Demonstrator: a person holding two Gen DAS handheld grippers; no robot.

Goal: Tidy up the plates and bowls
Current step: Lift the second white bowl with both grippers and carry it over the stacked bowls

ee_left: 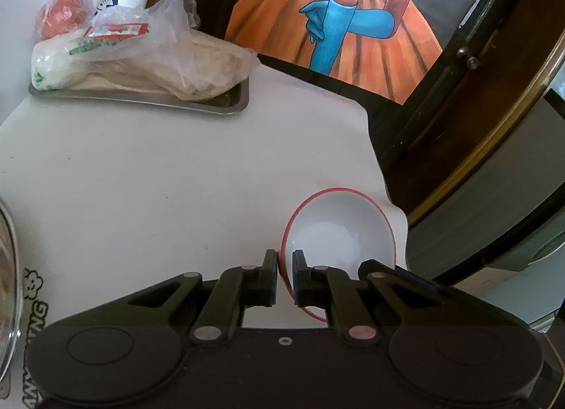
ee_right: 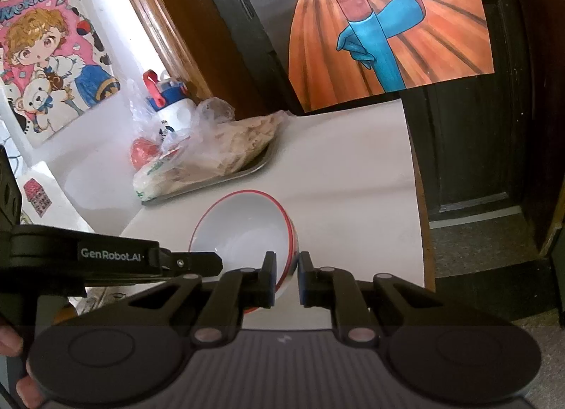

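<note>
Both grippers grip one red-rimmed bowl (ee_right: 243, 229), lower centre of each frame, over the white bench (ee_left: 141, 169): left gripper (ee_left: 285, 276) and right gripper (ee_right: 286, 276) jaws pinch opposite rims. Judged early: the bowl is grasped but not yet placed.

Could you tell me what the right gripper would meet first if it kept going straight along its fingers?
The white bowl it already clamps by the rim; past that, probably the metal tray of bagged food, though depth is unclear.
</note>
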